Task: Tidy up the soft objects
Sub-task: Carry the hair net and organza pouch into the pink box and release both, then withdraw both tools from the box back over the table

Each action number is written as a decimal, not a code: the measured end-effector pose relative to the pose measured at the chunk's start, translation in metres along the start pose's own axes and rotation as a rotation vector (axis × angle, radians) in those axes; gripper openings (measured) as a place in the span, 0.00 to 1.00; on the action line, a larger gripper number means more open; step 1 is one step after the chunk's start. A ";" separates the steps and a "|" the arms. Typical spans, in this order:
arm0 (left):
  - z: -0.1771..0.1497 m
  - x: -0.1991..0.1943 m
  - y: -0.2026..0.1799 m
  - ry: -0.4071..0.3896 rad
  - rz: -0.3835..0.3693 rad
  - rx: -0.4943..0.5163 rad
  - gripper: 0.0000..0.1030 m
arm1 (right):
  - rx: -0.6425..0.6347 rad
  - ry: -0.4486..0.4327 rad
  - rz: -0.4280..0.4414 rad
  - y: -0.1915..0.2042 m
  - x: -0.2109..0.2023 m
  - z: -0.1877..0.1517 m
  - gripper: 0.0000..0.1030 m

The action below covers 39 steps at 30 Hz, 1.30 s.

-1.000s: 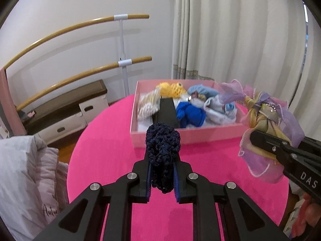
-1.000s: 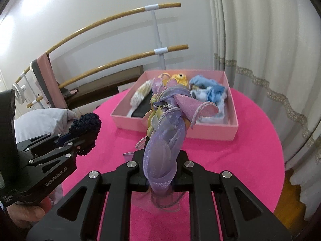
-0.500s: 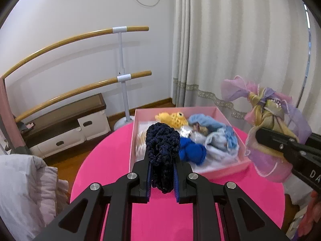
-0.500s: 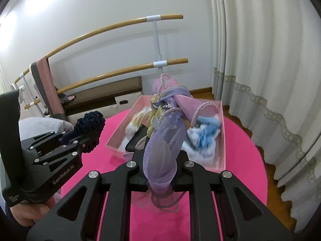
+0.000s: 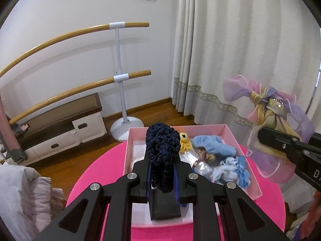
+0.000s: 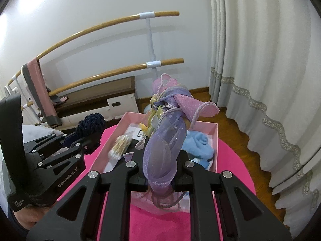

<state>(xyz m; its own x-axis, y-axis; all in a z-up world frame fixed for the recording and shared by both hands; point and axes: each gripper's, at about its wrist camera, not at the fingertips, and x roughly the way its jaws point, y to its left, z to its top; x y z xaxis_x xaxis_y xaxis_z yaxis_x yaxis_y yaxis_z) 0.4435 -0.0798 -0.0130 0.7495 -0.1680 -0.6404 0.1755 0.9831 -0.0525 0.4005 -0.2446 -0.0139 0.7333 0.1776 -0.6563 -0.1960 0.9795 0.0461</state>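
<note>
My left gripper (image 5: 163, 177) is shut on a dark navy crocheted scrunchie (image 5: 162, 146), held above the near left part of the pink box (image 5: 236, 135). My right gripper (image 6: 158, 177) is shut on a purple, pink and yellow gauze bow (image 6: 166, 132), held over the box (image 6: 216, 140). In the left wrist view the bow (image 5: 276, 124) and right gripper (image 5: 280, 140) hang at the right. In the right wrist view the scrunchie (image 6: 91, 126) and left gripper (image 6: 80, 142) are at the left. Inside the box lie light blue cloths (image 5: 215, 147), a yellow knitted toy (image 5: 185, 140) and a black pouch (image 5: 165, 206).
The box sits on a round table with a bright pink cover (image 5: 94, 180). Behind stand a ballet barre (image 5: 120, 76), a low bench with white drawers (image 5: 66, 132) and cream curtains (image 5: 220, 50). A pale quilt (image 5: 22, 196) lies at the left.
Both grippers, still shut on their items, moved forward and up from over the pink table to above the box; the box now lies beneath the fingers in both views.
</note>
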 end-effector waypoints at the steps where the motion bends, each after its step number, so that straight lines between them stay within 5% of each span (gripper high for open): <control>1: 0.005 0.007 -0.002 0.004 0.001 0.000 0.13 | 0.002 0.005 -0.001 -0.002 0.004 0.002 0.13; 18: 0.052 0.147 -0.031 0.108 0.001 0.025 0.14 | 0.059 0.161 0.007 -0.040 0.096 0.002 0.15; 23: 0.064 0.184 -0.029 0.148 -0.001 0.001 0.20 | 0.072 0.200 0.010 -0.048 0.113 -0.003 0.23; 25: 0.069 0.194 -0.026 0.165 0.004 -0.010 0.45 | 0.085 0.211 0.016 -0.050 0.118 -0.004 0.33; 28: 0.076 0.198 -0.019 0.133 0.019 -0.024 0.70 | 0.111 0.205 0.019 -0.055 0.117 -0.006 0.50; 30: 0.077 0.198 -0.013 0.118 0.032 -0.036 0.76 | 0.121 0.189 0.011 -0.057 0.113 -0.006 0.67; 32: 0.079 0.194 -0.006 0.113 0.024 -0.067 0.86 | 0.140 0.164 0.019 -0.060 0.105 -0.004 1.00; 39: 0.083 0.159 0.001 0.008 0.064 -0.077 1.00 | 0.159 0.108 -0.005 -0.055 0.075 0.002 1.00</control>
<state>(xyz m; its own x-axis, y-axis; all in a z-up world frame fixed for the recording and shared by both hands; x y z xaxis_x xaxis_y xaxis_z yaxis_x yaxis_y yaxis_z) 0.6159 -0.1112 -0.0510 0.7524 -0.1040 -0.6505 0.0771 0.9946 -0.0699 0.4673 -0.2846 -0.0645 0.6584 0.1700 -0.7333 -0.0812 0.9845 0.1554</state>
